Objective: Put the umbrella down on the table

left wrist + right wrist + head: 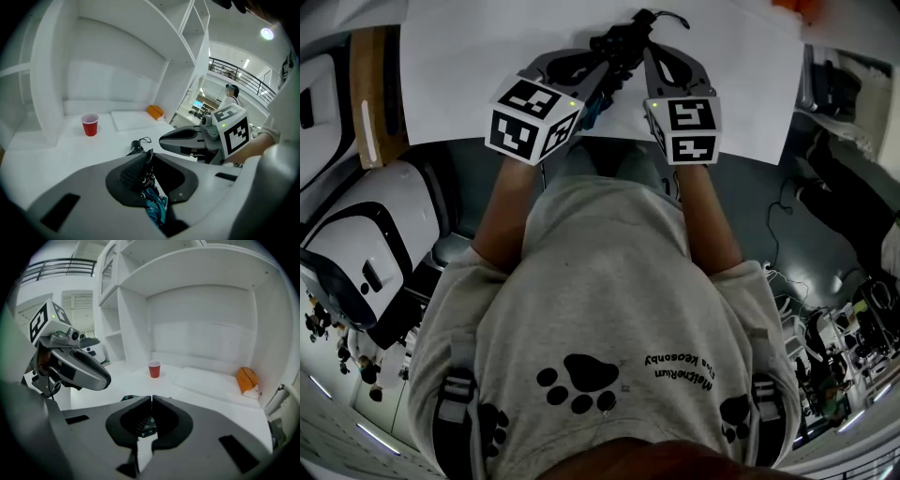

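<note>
A folded umbrella (623, 42), black with teal print, is held over the white table (469, 56) between my two grippers. Its handle end with a thin strap (136, 144) points away from me. My left gripper (611, 73) is shut on the bunched fabric (152, 201), which fills the gap between its pads. My right gripper (645, 54) sits just to the right, jaw tips together; teal fabric (147, 423) shows in the hollow behind them. The left gripper view shows the right gripper (165, 139) close alongside. Whether the umbrella touches the table is hidden.
A red cup (89, 124) stands at the back of the table under white shelves (187, 268). An orange object (247, 379) lies at the back right beside a flat white pad (131, 119). White equipment (384, 216) stands on the floor at my left.
</note>
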The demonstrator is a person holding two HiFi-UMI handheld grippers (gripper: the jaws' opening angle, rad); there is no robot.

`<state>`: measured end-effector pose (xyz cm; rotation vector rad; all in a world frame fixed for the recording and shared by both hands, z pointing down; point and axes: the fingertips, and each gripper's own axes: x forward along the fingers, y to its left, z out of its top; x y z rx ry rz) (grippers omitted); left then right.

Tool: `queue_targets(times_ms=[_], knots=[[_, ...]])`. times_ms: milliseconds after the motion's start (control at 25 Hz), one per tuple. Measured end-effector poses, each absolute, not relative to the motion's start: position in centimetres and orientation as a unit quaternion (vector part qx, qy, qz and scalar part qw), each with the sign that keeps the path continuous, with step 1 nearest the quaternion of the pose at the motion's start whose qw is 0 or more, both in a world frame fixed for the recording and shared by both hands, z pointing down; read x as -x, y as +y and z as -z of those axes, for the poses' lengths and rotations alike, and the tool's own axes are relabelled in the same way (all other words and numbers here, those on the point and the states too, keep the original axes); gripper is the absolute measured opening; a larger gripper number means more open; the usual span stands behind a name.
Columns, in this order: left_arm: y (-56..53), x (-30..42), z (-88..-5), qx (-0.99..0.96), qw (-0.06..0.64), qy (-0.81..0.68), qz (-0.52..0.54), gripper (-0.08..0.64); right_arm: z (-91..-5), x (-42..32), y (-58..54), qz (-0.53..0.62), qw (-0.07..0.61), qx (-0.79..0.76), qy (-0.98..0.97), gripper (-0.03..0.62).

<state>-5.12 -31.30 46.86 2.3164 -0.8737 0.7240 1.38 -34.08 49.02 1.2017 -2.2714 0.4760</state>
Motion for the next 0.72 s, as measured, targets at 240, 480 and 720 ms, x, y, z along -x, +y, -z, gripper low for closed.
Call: queue_targets(times_ms=[240,480,720], knots=[[-29.8,4.6,-42.7,-0.876,0.241,-0.352,-0.225,0.020,-43.5,-1.5,-32.0,-0.139,0.227,-0.462,-0.846,0.032],[-28.4,4.7,-37.1,-0.881,0.147,-0.413,-0.177,0.018,-37.5,-2.0,-29.5,-0.102,0.169,-0.478,-0.856,0.032],[-25.5,4.7,-32.3,-0.877,0.095,-0.452,-0.129,0.018,-31.2,-2.2,-25.6,-0.067,0.111,-0.485,-0.865,0.032]])
